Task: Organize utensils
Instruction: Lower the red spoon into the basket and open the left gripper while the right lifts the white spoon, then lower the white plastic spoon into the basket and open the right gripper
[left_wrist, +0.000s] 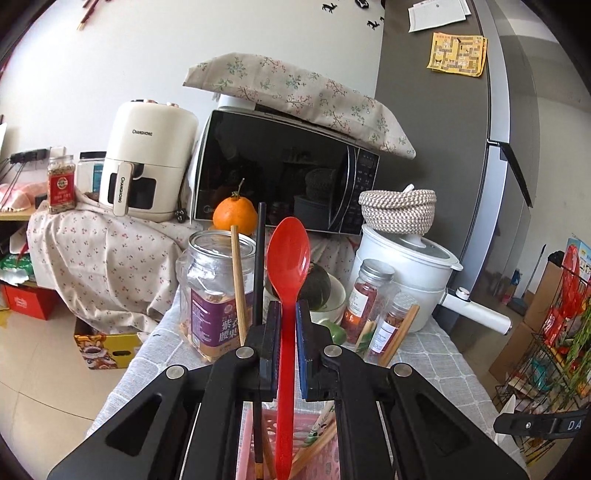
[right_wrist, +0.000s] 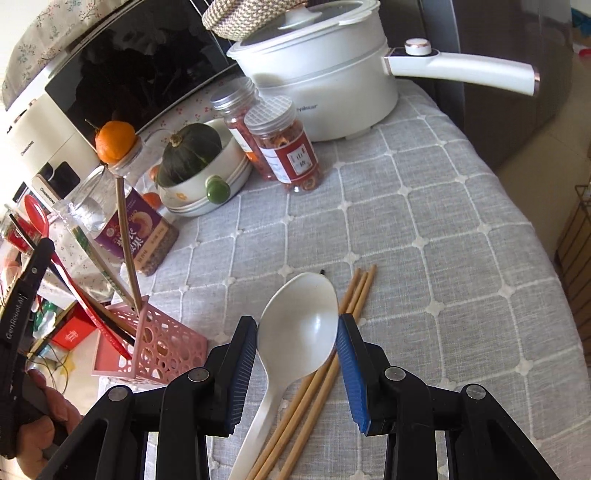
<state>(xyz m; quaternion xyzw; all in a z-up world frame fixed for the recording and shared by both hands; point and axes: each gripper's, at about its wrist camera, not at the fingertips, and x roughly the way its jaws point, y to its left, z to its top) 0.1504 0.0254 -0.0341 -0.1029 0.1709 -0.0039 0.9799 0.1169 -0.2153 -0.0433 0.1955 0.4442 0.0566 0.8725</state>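
Note:
My left gripper (left_wrist: 287, 314) is shut on a red spoon (left_wrist: 289, 258), bowl up, its handle reaching down into the pink perforated holder (left_wrist: 314, 439). A wooden chopstick (left_wrist: 239, 284) and a black chopstick (left_wrist: 259, 266) also stand in the holder. In the right wrist view the pink holder (right_wrist: 162, 343) stands at the left with the red spoon (right_wrist: 37, 218) and my left gripper's arm over it. My right gripper (right_wrist: 297, 332) is open around the bowl of a white spoon (right_wrist: 299, 332) that lies on the cloth beside three wooden chopsticks (right_wrist: 354, 295).
A nut jar (right_wrist: 136, 236), a bowl with a green squash (right_wrist: 192, 155), two spice jars (right_wrist: 291, 147) and a white electric pot (right_wrist: 321, 74) stand behind on the checked tablecloth (right_wrist: 443, 221). A microwave (left_wrist: 280, 170) and air fryer (left_wrist: 147, 158) are beyond. A wire rack (left_wrist: 546, 350) stands right.

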